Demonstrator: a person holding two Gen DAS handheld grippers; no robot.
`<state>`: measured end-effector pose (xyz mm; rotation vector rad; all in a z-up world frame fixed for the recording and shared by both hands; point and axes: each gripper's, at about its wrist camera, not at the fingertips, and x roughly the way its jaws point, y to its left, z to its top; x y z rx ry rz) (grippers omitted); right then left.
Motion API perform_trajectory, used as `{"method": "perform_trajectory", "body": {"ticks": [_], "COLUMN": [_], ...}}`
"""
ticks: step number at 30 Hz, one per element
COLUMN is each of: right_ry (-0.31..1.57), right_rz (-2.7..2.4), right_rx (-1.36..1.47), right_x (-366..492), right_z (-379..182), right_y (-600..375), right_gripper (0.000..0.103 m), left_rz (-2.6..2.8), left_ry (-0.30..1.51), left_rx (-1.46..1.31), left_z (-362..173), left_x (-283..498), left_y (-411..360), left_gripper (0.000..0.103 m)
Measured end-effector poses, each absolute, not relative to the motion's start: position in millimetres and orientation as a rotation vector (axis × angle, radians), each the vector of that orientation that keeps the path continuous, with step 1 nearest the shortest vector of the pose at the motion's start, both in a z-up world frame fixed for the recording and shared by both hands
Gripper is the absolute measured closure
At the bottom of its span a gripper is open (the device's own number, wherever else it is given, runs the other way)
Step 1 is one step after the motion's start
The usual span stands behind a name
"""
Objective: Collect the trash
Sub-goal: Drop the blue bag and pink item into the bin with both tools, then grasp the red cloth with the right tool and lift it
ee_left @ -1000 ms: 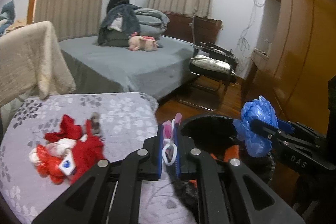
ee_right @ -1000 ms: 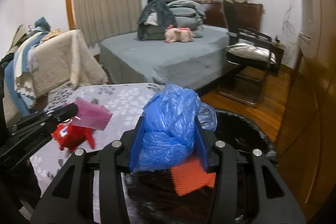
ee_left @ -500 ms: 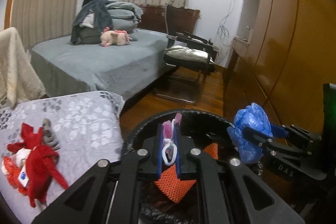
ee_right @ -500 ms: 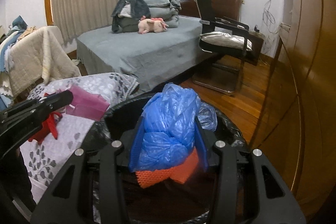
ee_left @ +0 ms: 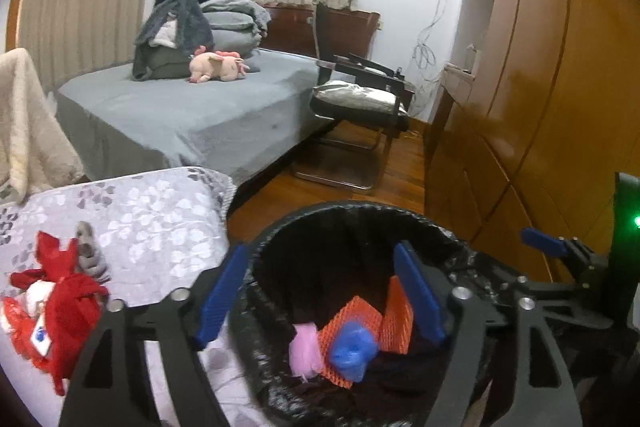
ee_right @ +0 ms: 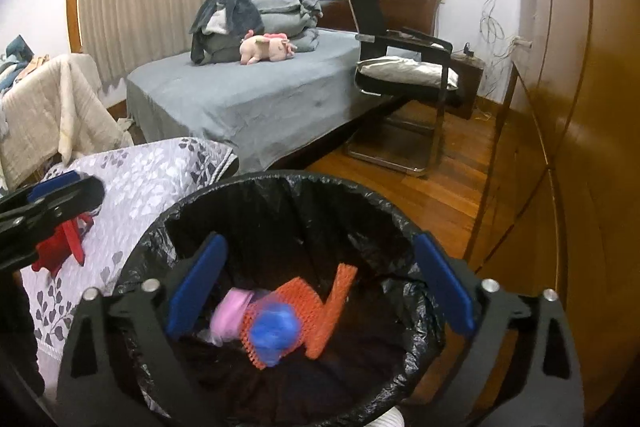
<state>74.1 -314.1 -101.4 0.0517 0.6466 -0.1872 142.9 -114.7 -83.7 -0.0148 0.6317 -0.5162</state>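
- Both hand-held grippers hang over the mouth of a black-lined trash bin [ee_right: 280,195] standing on the wooden floor just off the corner of a table covered in a grey leaf-patterned cloth [ee_left: 152,211].
- The left gripper [ee_left: 320,293] has just been opening; its blue pads stand wide apart with nothing between them.
- The right gripper [ee_right: 320,285] has likewise just been opening, and its spread jaws are empty.
- Inside the bin, a pink wrapper [ee_left: 305,349] and a crumpled blue plastic bag [ee_right: 276,333] lie against a piece of orange foam netting [ee_right: 328,303]; both are blurred.
- A bundle of red trash [ee_left: 60,311] lies on the cloth near the table's left edge, well apart from the bin.
- Behind stand a grey bed [ee_right: 260,99] with a pink plush toy [ee_right: 268,47] and a black chair [ee_right: 400,67].
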Motion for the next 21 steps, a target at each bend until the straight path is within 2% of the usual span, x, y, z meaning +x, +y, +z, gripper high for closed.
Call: {"method": "perform_trajectory", "body": {"ticks": [2, 4, 21], "right_ry": [0.648, 0.647, 0.62], "right_rz": [-0.186, -0.177, 0.024], "right_rx": [0.064, 0.079, 0.048], "right_x": [72, 73, 109], "right_z": [-100, -96, -85], "right_y": [-313, -310, -203], "right_gripper": [0.005, 0.005, 0.005], "left_rz": [-0.482, -0.459, -0.137], "left_ry": [0.624, 0.618, 0.592], "left_rx": [-0.013, -0.013, -0.048], "left_z": [-80, -78, -78], "left_x": [141, 138, 117], "left_y": [-104, -92, 50], "left_gripper": [0.01, 0.006, 0.006]}}
